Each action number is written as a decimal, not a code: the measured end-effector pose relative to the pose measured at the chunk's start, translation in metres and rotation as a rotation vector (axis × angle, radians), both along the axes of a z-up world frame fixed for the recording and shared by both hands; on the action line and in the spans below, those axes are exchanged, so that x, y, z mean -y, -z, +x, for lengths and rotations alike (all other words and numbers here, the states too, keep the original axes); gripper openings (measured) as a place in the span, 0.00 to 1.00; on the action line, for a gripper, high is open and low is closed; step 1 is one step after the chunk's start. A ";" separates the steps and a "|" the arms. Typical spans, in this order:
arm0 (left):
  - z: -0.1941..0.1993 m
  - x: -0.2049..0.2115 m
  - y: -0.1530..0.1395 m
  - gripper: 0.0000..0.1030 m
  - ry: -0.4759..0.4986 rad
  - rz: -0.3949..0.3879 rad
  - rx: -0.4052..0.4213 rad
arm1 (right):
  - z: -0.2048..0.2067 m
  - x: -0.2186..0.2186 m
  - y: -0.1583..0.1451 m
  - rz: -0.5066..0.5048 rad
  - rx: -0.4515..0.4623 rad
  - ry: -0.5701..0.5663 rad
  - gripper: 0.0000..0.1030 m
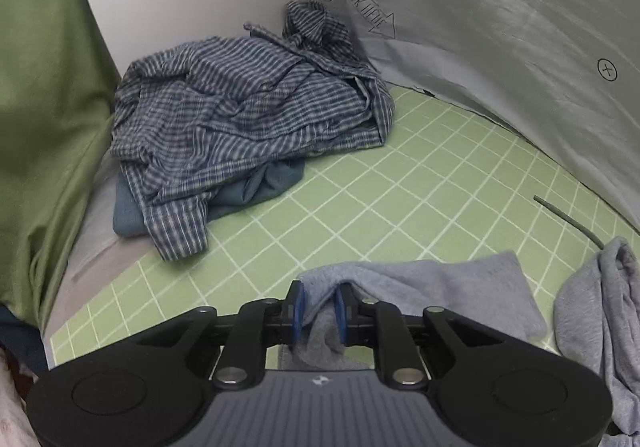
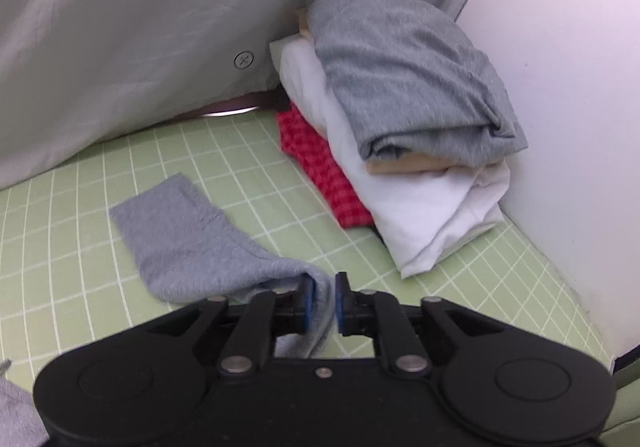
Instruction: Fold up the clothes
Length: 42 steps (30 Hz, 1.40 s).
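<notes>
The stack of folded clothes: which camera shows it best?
The right wrist view: the stack of folded clothes stands whole there, grey on top, then white, then red checks. The left wrist view shows none of it.

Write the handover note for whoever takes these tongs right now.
Left tongs: shut on the grey garment.
Right tongs: grey cloth between the pads, right pad looks clear; grip uncertain.
Done: folded stack by the wall, grey on top, then tan, white, red check.
Left: finish the grey garment; then the crumpled striped shirt and the blue item under it on the green mat.
</notes>
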<state>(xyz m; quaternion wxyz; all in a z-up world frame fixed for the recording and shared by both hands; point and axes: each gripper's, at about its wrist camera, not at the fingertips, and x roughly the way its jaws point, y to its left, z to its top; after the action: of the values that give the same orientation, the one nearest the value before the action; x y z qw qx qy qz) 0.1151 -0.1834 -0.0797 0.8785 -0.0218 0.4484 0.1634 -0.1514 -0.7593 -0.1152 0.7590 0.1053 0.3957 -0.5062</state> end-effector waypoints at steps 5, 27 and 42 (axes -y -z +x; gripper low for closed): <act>-0.023 0.050 0.009 0.64 0.226 -0.081 -0.003 | 0.028 -0.051 0.012 0.044 0.062 -0.179 0.78; -0.038 0.182 0.084 0.71 0.768 -0.222 -0.261 | 0.126 -0.148 0.070 0.379 -0.012 -0.749 0.83; -0.030 0.194 0.087 0.72 0.847 -0.165 -0.259 | 0.115 -0.139 0.071 0.357 -0.018 -0.727 0.79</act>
<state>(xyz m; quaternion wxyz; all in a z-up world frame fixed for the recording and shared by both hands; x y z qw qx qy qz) 0.0847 -0.3777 -0.1671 0.7999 0.1145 0.5355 -0.2455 -0.0361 -0.6198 -0.1860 0.8547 0.0844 0.4956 -0.1291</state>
